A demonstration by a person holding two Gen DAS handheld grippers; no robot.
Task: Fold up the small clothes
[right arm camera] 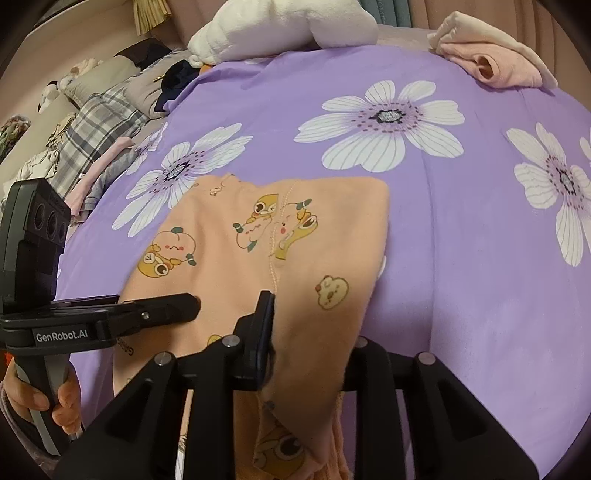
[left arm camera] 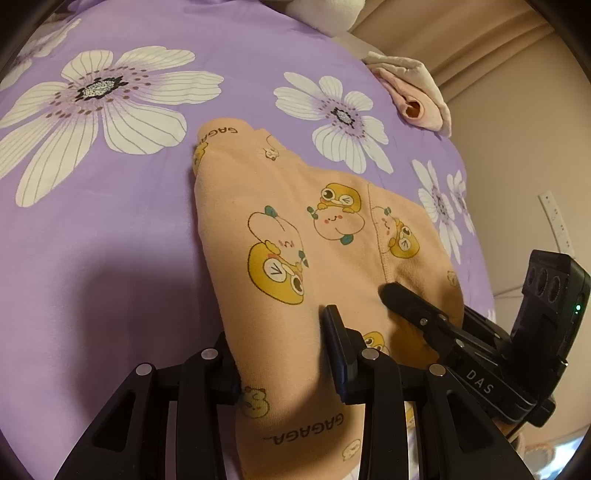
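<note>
A peach garment (left arm camera: 280, 221) printed with yellow cartoon figures lies folded on the purple flowered bed sheet (left arm camera: 110, 258). Its near end runs up between the fingers of my left gripper (left arm camera: 280, 339), which is shut on the cloth; the left finger is partly hidden under it. From the right, the tip of my right gripper (left arm camera: 395, 295) rests on the same end. In the right wrist view the garment (right arm camera: 258, 236) passes between the fingers of my right gripper (right arm camera: 314, 325), shut on it, and the cloth drapes over the right finger. The left gripper (right arm camera: 184, 306) reaches in from the left, held by a hand (right arm camera: 62, 398).
Folded pink clothes (right arm camera: 498, 62) sit at the far corner of the bed, also in the left wrist view (left arm camera: 417, 99). A white plush toy (right arm camera: 280, 29) lies at the head. Pillows and a heap of clothes (right arm camera: 96, 122) line the left side. The bed edge and a wall socket (left arm camera: 554, 221) are at right.
</note>
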